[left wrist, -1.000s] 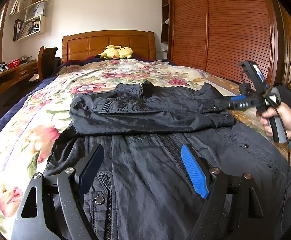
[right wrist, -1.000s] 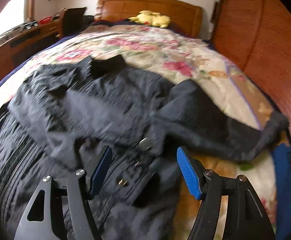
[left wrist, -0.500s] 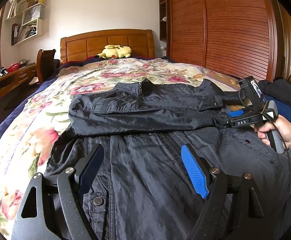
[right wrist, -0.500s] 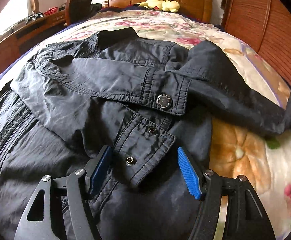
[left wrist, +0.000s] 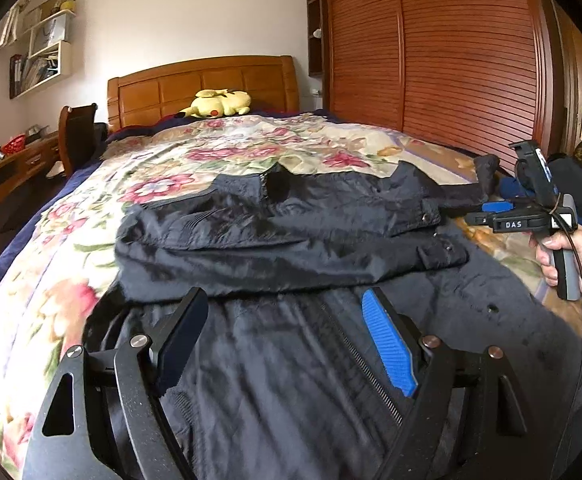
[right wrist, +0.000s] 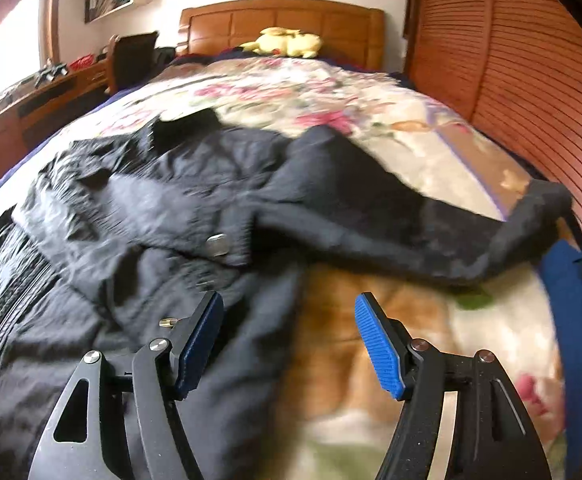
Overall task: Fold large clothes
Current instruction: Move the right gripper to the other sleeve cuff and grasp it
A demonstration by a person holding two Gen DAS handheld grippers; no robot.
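Note:
A large black jacket (left wrist: 291, 248) lies spread on the flowered bedspread (left wrist: 227, 148), one sleeve folded across its chest. The other sleeve (right wrist: 411, 224) stretches out to the right across the bed. My left gripper (left wrist: 285, 320) is open and empty, low over the jacket's zipper front. My right gripper (right wrist: 289, 332) is open and empty, just above the jacket's right edge beside the snap-button cuff (right wrist: 217, 245). It also shows in the left wrist view (left wrist: 487, 214), held in a hand at the jacket's right side.
A yellow plush toy (left wrist: 219, 104) lies by the wooden headboard (left wrist: 199, 84). A slatted wooden wardrobe (left wrist: 451, 52) runs along the right side. A desk and chair (left wrist: 77, 132) stand on the left. Blue and dark clothes (right wrist: 579, 312) lie at the right bed edge.
My right gripper has pulled back to the right, off the folded cuff, and stays open. My left gripper has moved slightly forward over the jacket front.

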